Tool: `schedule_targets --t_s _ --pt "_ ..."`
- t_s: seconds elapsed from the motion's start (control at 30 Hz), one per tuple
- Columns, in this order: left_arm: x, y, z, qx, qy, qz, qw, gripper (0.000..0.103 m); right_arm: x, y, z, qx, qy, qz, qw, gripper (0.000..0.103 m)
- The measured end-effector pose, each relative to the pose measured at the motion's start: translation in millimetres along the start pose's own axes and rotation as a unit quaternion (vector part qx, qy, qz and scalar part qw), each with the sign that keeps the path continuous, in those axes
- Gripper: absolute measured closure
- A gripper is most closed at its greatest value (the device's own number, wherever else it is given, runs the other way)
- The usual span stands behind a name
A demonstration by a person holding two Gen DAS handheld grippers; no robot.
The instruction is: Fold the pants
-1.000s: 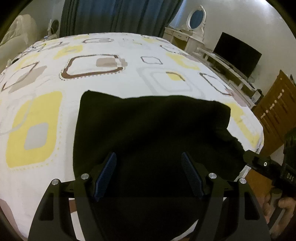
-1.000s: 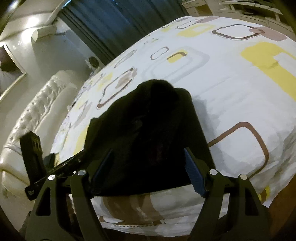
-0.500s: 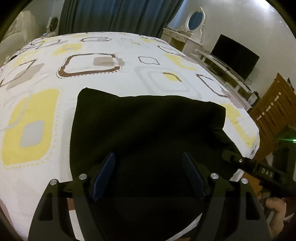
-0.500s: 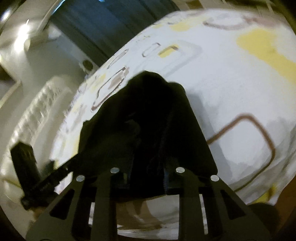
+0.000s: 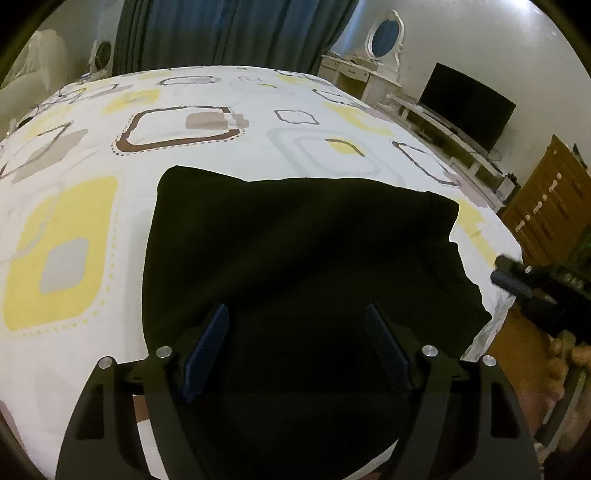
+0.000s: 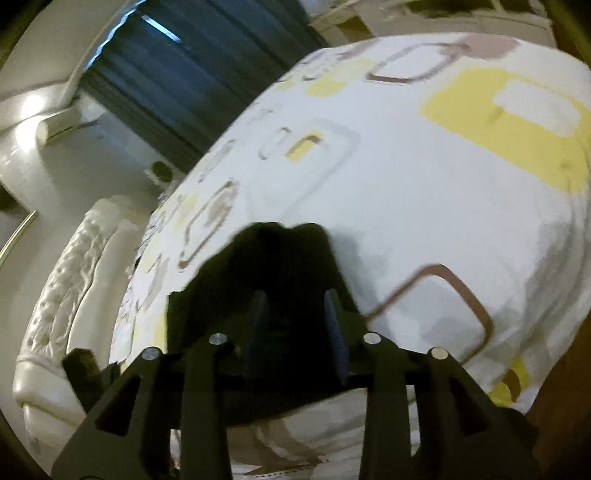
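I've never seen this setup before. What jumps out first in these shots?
The black pants, folded into a dark slab on the patterned bedspread near the bed's edge. The left gripper hangs open over their near edge, while the right gripper is pinched on their end.

Folded pants (image 5: 295, 258) lie on the bed (image 5: 207, 155), at its near edge. Left gripper (image 5: 297, 332) over their near part, fingers spread either side. Right gripper (image 6: 295, 317) at the pants' right end. Curtain (image 5: 229, 33) behind the bed; dressing table (image 5: 354, 74), TV (image 5: 465, 103) and cabinet (image 5: 546, 206) along the right.
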State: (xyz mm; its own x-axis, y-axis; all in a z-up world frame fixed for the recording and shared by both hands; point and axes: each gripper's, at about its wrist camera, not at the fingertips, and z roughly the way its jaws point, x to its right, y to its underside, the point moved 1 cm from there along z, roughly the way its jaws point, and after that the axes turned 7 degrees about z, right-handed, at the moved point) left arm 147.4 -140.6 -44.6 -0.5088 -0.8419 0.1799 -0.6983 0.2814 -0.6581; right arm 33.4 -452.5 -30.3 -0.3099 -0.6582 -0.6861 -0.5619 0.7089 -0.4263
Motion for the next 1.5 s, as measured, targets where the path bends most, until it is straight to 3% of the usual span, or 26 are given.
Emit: schedule_targets --t_s 0.23,0.33,0.5,0.57,0.6,0.73,0.9,1.2,1.5 --pt "1.0 1.1 0.9 -0.001 -0.003 0.005 1.0 0.026 -53.9 18.6 40.1 -0.07 -0.04 -0.091 0.993 0.068" --pt "-0.3 1.1 0.9 -0.001 0.001 0.001 1.0 0.026 -50.0 17.1 56.6 -0.083 -0.021 -0.094 0.992 0.068" --pt "-1.7 1.2 1.7 -0.001 0.005 0.002 1.0 0.026 -23.5 -3.9 66.0 -0.064 0.026 -0.06 0.996 0.068" --pt "-1.2 1.5 2.0 -0.001 0.007 0.003 1.0 0.025 -12.0 -11.9 64.9 -0.05 0.048 -0.053 0.996 0.065" --pt "-1.5 1.5 1.5 0.0 0.009 0.003 1.0 0.025 -3.2 -18.2 60.6 -0.04 0.056 -0.041 0.997 0.059" --pt "-4.7 1.0 -2.9 -0.001 0.024 -0.001 0.9997 0.024 18.5 -34.3 51.3 -0.035 0.021 0.0 0.999 0.032" --pt "-13.4 -3.8 -15.4 0.004 0.032 -0.024 0.9992 0.024 29.5 -40.4 54.6 -0.086 0.001 -0.001 0.996 0.02" --pt "-45.9 -6.0 -45.9 0.013 0.017 -0.045 0.9988 0.024 64.5 -32.2 91.4 -0.195 -0.065 0.076 0.976 0.019" --pt "-86.4 0.6 -52.3 -0.01 -0.014 -0.047 0.9987 0.024 60.6 -35.5 101.7 -0.225 -0.082 0.046 0.97 0.017"
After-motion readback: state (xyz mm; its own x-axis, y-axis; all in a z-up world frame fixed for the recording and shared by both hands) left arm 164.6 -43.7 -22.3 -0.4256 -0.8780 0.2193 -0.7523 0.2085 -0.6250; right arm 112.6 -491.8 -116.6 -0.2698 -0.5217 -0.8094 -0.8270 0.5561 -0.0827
